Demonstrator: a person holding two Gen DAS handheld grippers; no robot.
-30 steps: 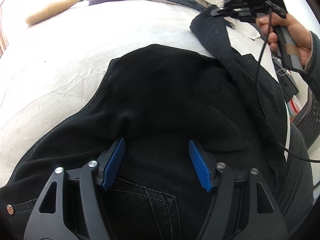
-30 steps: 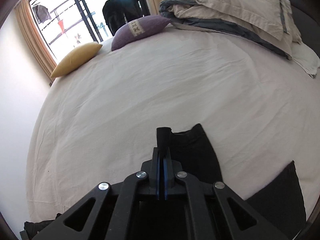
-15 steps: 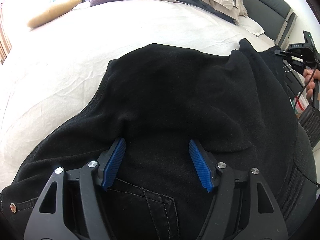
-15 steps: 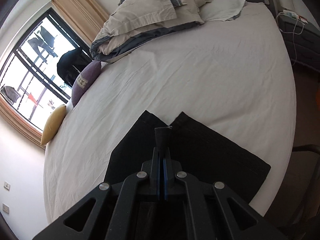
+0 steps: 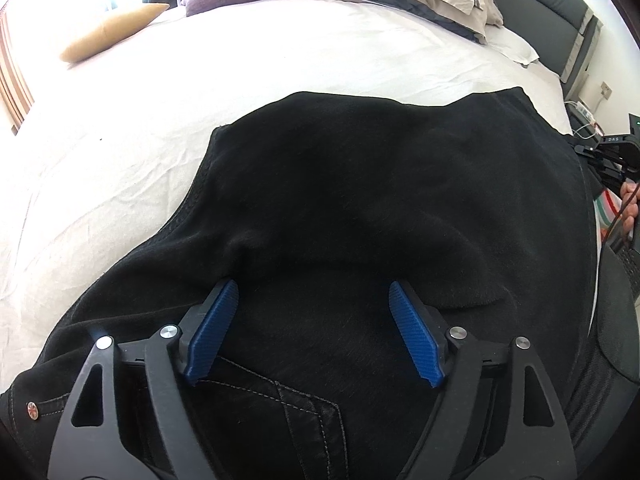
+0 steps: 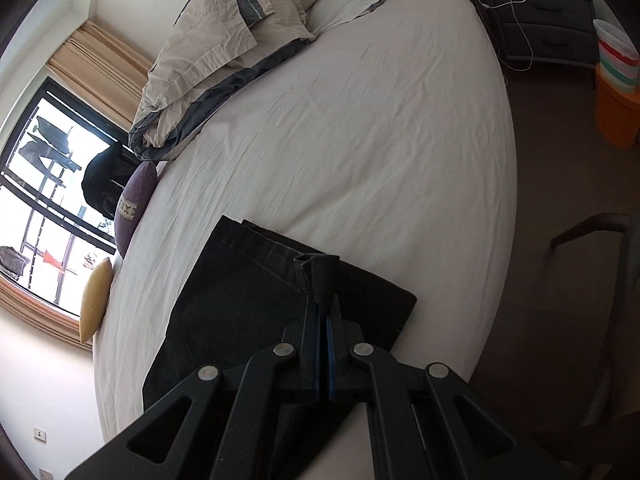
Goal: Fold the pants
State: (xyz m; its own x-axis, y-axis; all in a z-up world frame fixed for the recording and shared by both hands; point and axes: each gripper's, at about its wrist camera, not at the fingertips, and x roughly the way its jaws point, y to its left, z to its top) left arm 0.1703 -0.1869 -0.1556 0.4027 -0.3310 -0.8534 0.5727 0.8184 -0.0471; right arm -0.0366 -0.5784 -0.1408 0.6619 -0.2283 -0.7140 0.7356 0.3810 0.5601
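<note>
Black pants (image 5: 360, 184) lie on the white bed sheet (image 5: 200, 80), with the legs doubled back over the waist part. My left gripper (image 5: 314, 332) is open, its blue pads (image 5: 212, 332) resting on the fabric near a back pocket (image 5: 304, 412). My right gripper (image 6: 322, 280) is shut on the hem of the pant legs (image 6: 280, 280) and holds it just above the bed near its edge. The right gripper also shows at the right rim of the left wrist view (image 5: 612, 152).
A crumpled beige duvet (image 6: 224, 48) lies at the head of the bed. A purple cushion (image 6: 134, 204) and a yellow cushion (image 6: 94, 300) lie by the window. A dark nightstand (image 6: 540, 16), an orange bin (image 6: 616, 116) and a chair (image 6: 592, 236) stand beside the bed.
My right gripper has carried the pant-leg hems across to the right and down toward the bed edge, spreading the legs flat. The left gripper has stayed in place, open.
</note>
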